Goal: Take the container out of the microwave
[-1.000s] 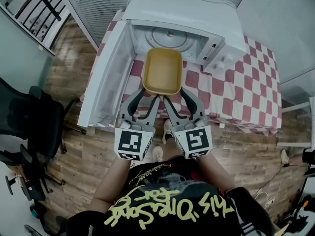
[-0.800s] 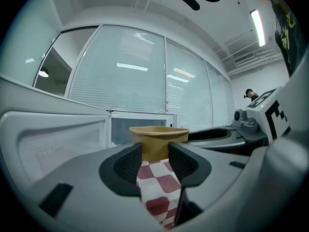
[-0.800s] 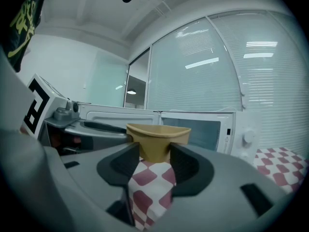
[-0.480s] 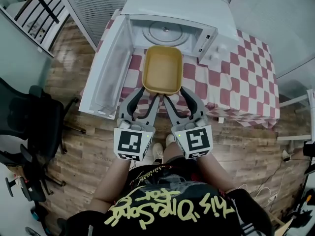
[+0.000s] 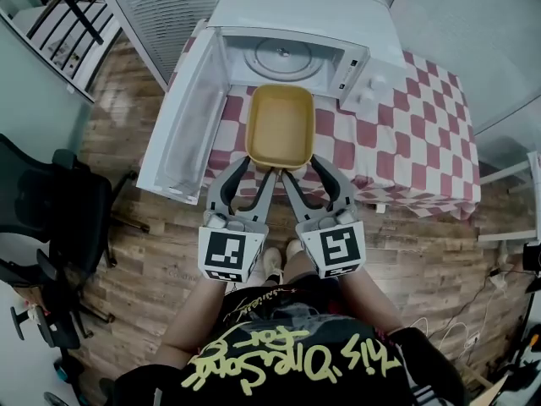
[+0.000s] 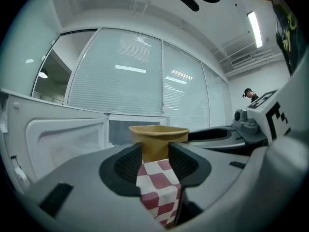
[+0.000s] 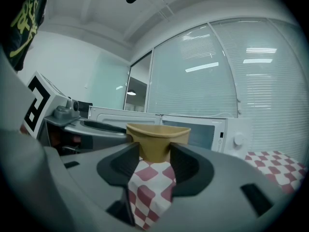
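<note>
Both tongs part-open, seemingly gripping container

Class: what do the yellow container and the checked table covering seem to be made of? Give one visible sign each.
The container: probably plastic, matte; thin moulded rim, even mustard colour.
The tablecloth: cloth or vinyl, unclear; printed red-and-white checks, edge hangs down.

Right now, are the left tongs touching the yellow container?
Touching. In the left gripper view, the left tongs pinch the yellow container, each pad flat against its side with no gap.
</note>
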### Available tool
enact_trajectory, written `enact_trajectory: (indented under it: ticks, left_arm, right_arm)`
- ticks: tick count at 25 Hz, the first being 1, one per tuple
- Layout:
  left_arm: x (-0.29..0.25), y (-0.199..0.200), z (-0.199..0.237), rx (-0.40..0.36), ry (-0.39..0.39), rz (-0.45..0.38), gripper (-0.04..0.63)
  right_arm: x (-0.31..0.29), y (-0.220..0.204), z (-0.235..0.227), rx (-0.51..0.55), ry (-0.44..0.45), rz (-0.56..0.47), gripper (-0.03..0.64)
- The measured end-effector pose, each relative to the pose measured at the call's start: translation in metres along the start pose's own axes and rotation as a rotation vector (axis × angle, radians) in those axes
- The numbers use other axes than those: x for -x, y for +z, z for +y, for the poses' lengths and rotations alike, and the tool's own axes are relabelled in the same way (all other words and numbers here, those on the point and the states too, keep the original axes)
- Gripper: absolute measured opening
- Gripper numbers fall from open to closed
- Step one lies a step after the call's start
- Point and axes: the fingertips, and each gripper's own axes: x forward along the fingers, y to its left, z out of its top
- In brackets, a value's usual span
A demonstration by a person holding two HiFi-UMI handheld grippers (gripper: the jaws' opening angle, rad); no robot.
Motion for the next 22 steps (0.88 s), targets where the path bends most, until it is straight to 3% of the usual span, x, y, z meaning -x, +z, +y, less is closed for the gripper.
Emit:
enact_trajectory:
  ticks: [8, 15, 22]
  left_arm:
    - [0.008, 0.007, -0.005, -0.017, 0.006, -0.007, 0.173]
    - [0.015, 0.014, -0.027, -0.026, 0.018, -0.017, 0.173]
    - [0.037, 0.013, -0.067, -0.001, 0.054, -0.015, 0.172]
  right_arm:
    - [0.008, 0.01, 0.003, 0.003, 0.009, -0.047, 0.202]
    - [0.033, 0.003, -0.002, 0.0, 0.023, 0.017, 0.202]
    - [0.074, 0.014, -0.003, 0.023, 0.058, -0.076, 0.202]
